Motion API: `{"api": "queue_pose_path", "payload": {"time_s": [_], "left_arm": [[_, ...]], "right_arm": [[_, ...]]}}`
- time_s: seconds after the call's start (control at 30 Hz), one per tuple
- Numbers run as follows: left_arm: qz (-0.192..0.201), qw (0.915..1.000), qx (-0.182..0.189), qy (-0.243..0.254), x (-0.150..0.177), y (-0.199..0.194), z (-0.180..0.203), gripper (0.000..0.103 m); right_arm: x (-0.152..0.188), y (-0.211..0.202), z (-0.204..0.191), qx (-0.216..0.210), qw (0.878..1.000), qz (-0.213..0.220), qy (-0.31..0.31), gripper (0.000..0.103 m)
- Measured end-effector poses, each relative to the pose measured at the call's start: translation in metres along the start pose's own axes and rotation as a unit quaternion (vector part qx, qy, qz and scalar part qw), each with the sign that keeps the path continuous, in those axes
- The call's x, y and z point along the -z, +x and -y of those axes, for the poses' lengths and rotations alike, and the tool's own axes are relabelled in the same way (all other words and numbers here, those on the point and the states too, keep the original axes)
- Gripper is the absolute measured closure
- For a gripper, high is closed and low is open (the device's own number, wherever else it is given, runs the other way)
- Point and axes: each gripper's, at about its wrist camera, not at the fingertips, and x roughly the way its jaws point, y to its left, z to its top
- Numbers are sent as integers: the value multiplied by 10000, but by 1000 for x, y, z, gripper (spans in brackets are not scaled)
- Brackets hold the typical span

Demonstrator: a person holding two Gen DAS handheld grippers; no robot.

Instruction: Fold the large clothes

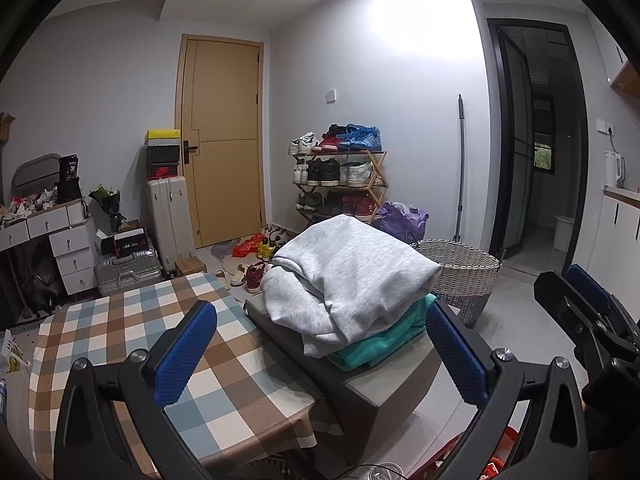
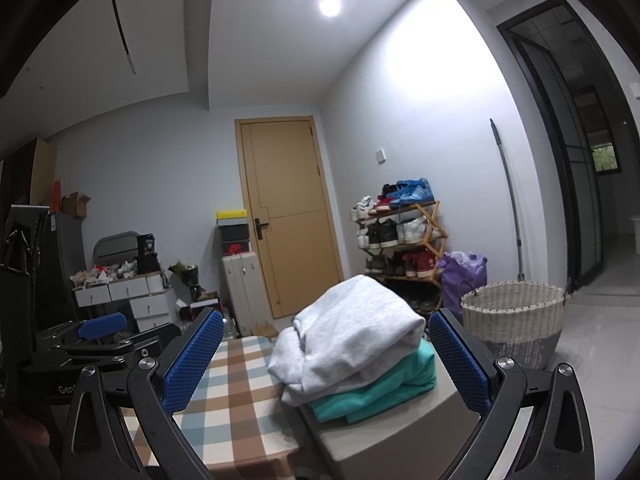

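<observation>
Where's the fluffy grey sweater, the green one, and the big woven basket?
folded grey sweatshirt (image 2: 360,332), right wrist view, top fold.
folded teal garment (image 2: 380,392), right wrist view, front edge.
round woven basket (image 1: 460,276), left wrist view, side wall.

between the spread pads of the left gripper (image 1: 320,354): checked tabletop (image 1: 132,344), bare, free passage ahead-left. ahead-right, a grey box (image 1: 360,396) butts the table edge, topped by a folded grey garment (image 1: 352,276) over a teal one (image 1: 384,344), blocking forward travel at pad height. right gripper (image 2: 326,360) also wide, stack dead ahead between its pads. beyond-right, wicker basket (image 2: 516,320) on open floor.
</observation>
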Motion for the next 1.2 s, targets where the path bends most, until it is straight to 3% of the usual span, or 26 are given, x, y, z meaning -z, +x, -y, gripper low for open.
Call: {"api": "queue_pose_path", "payload": {"time_s": [1.2], "left_arm": [[-3,10000,37,64,3,3,8,1]], "right_arm": [[7,5,5,-74,9996,-213,156,0]]}}
